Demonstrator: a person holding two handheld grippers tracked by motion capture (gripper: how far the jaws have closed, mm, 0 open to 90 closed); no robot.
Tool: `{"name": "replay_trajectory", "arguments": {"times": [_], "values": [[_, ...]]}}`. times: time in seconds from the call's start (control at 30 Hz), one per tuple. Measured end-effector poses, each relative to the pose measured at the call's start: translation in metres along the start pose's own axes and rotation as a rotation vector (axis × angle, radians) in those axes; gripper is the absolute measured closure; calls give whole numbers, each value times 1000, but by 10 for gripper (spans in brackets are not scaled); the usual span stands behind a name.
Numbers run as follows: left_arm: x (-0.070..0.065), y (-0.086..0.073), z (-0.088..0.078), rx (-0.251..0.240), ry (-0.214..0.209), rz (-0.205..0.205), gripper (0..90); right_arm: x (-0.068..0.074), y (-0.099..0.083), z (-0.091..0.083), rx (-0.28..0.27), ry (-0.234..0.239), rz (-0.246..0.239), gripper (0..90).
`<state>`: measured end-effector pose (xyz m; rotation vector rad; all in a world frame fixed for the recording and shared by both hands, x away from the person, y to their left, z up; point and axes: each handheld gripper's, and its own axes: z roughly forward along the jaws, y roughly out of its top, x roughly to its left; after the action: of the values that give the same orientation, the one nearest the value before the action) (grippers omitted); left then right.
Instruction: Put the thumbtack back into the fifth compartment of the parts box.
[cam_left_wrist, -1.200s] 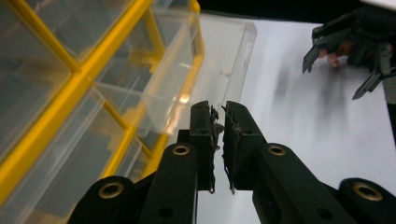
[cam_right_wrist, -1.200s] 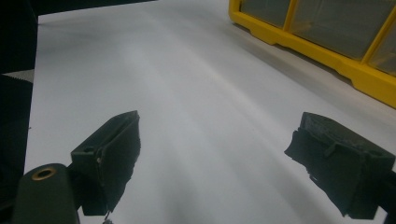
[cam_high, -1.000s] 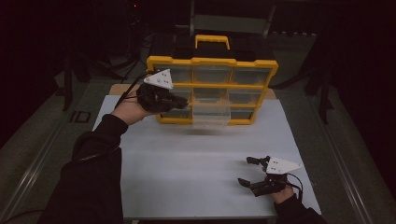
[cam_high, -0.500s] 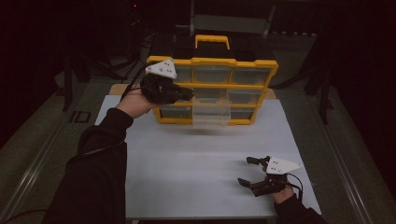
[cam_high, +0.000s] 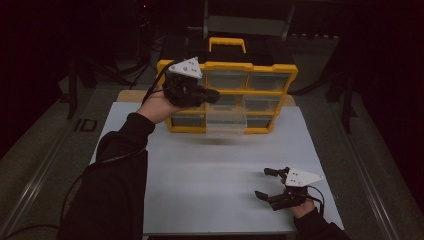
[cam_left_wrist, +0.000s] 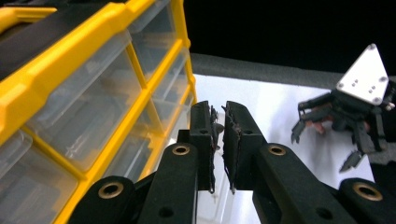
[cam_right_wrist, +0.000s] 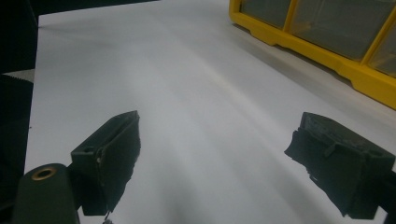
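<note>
Spread across the table: a white sheet (cam_high: 210, 190), bare over most of its width, dark surroundings on every side. Standing upright at the far edge of that sheet: a yellow organizer cabinet (cam_high: 285, 75) with a yellow carry handle (cam_high: 227, 44) on top and rows of clear plastic drawers. One clear drawer (cam_high: 226, 122) in the bottom row, near the middle, pulled forward out of the frame; the rest flush with the front. In the left gripper view, the same cabinet (cam_left_wrist: 84, 60) close by and tilted across the picture's left half, translucent drawer fronts between yellow bars.

Held up against the cabinet's upper left front, in a dark-sleeved arm: the left gripper (cam_high: 212, 96), grey three-cornered plate on top, pointing sideways across the drawer faces toward the middle column. Jaws clenched, pads almost touching with just a thin slit between, nothing caught there (cam_left_wrist: 219, 147). Whether the tips touch a drawer front: impossible to tell.

Low on the sheet's near right corner, well apart from the cabinet: the right gripper (cam_high: 267, 184), resting close to the sheet and aimed left. Jaws released, spread wide, only bare white sheet between them (cam_right_wrist: 210, 158). Visible beyond those jaws, at the top right corner of the right gripper view: the cabinet's yellow bottom rail (cam_right_wrist: 327, 56).
</note>
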<state>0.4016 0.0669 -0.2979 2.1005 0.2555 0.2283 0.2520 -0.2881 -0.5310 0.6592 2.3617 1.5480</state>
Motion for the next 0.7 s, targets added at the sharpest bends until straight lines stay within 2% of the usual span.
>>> {"name": "replay_trajectory", "arguments": {"times": [0.17, 0.27, 0.7], "values": [[0, 6, 11, -3, 3, -15, 815, 0, 0, 0, -3, 0, 0, 140], [0, 8, 18, 1, -6, -10, 815, 0, 0, 0, -2, 0, 0, 140], [11, 3, 46, 21, -33, -5, 814, 0, 0, -1, -3, -2, -3, 140]]}}
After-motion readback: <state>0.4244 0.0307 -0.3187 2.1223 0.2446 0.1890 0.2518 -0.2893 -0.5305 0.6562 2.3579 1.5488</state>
